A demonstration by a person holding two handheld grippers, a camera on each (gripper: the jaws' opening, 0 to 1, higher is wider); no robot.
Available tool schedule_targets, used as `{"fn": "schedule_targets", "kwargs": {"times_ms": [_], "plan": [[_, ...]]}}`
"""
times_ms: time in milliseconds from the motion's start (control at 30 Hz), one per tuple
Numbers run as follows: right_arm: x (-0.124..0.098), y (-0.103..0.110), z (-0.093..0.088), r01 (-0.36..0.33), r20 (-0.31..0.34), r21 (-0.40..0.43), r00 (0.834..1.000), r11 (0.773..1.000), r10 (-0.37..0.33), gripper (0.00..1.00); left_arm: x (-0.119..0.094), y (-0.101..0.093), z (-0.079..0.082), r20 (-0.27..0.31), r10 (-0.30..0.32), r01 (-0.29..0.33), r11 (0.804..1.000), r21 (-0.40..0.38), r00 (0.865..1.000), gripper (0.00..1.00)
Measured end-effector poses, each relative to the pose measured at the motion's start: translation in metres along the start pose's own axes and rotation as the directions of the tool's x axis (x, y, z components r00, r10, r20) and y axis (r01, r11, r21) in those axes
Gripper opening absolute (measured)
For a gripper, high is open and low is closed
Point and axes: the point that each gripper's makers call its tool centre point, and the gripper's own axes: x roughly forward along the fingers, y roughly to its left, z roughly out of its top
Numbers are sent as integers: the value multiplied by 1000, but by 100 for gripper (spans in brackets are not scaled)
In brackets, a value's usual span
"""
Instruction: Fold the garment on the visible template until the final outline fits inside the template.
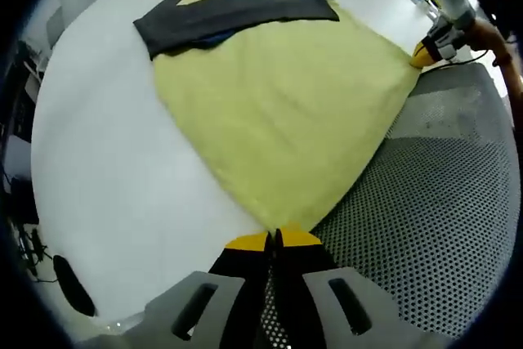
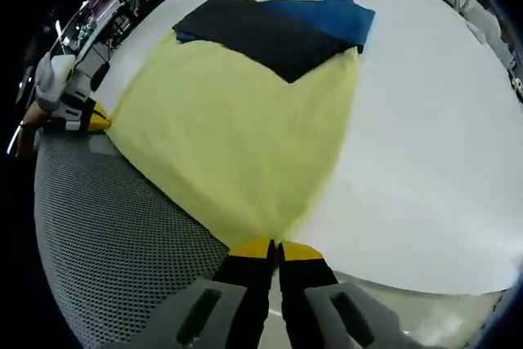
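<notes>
Garment (image 1: 286,112) hem pinched at both corners — left gripper (image 1: 274,239), right gripper (image 2: 275,247) clamped.

Low, close views from opposite hem corners — both across the same garment (image 1: 282,112), apparently.

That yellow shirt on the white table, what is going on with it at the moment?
A person is folding a garment with two tools. The left hand-held gripper is shut on one bottom corner of the yellow part, and the right hand-held gripper is shut on the other corner. The cloth lies spread on the white table, its dark and blue upper part at the far end. A grey perforated mat lies nearest the grippers.
</notes>
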Motion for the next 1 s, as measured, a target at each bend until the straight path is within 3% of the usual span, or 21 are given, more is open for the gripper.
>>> {"fn": "schedule_targets", "kwargs": {"times_ms": [67,167,367,433,533,800,900,933,1000], "plan": [[-1,0,2,-4,6,8,1000,1000,4,0,-1,0,2,13,-6,6,1000,-10,1000,8],[-12,-5,17,-8,56,26,998,1000,7,0,-8,7,18,99,-32,43,993,-107,995,8],[-26,-9,42,-23,128,67,992,997,15,0,-23,23,43,187,-38,67,986,-151,982,8],[-32,-10,51,-25,144,60,989,998,16,0,-30,36,59,226,-6,43,987,-157,974,8],[-38,-11,63,-23,173,59,985,998,13,0,-37,43,69,239,4,36,986,-161,971,8],[-64,-26,117,0,293,77,956,997,-23,0,-57,73,112,315,54,7,982,-187,948,8],[-69,-28,129,-3,324,75,946,997,-22,0,-64,81,126,352,70,9,976,-217,933,8],[-70,-30,133,10,328,70,944,998,-32,0,-70,84,135,378,78,0,980,-201,922,8],[-70,-35,140,29,334,63,941,998,-48,0,-73,89,141,384,86,-5,979,-205,919,8]]}}
